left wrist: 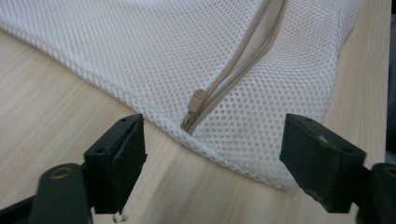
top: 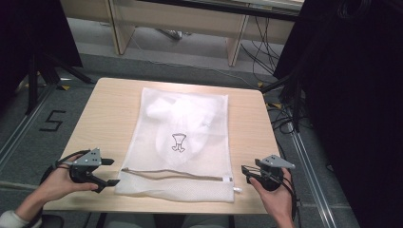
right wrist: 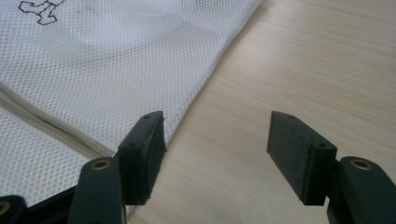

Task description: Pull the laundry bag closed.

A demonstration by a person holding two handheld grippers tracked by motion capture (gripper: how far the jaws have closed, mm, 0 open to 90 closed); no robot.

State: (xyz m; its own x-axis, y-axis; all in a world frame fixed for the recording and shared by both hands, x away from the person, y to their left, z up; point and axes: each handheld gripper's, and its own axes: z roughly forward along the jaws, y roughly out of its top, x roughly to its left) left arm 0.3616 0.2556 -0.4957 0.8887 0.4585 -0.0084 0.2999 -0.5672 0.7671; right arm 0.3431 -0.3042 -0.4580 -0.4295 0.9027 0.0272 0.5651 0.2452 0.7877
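Flat on the light wooden table (top: 104, 114) lies one white mesh laundry bag (top: 190, 137), a rectangle of fine honeycomb net with something white and soft inside it. It carries one small black outline drawing (top: 178, 142) and one beige zipper (top: 176, 174) across its near end; the zipper's small plastic pull (left wrist: 197, 101) sits close to the bag's corner. Two grippers are present. The left gripper (top: 108, 172) waits just beside the bag's left corner, jaws released and holding nothing. The right gripper (top: 244, 173) stands beside the right edge, jaws also spread and empty.
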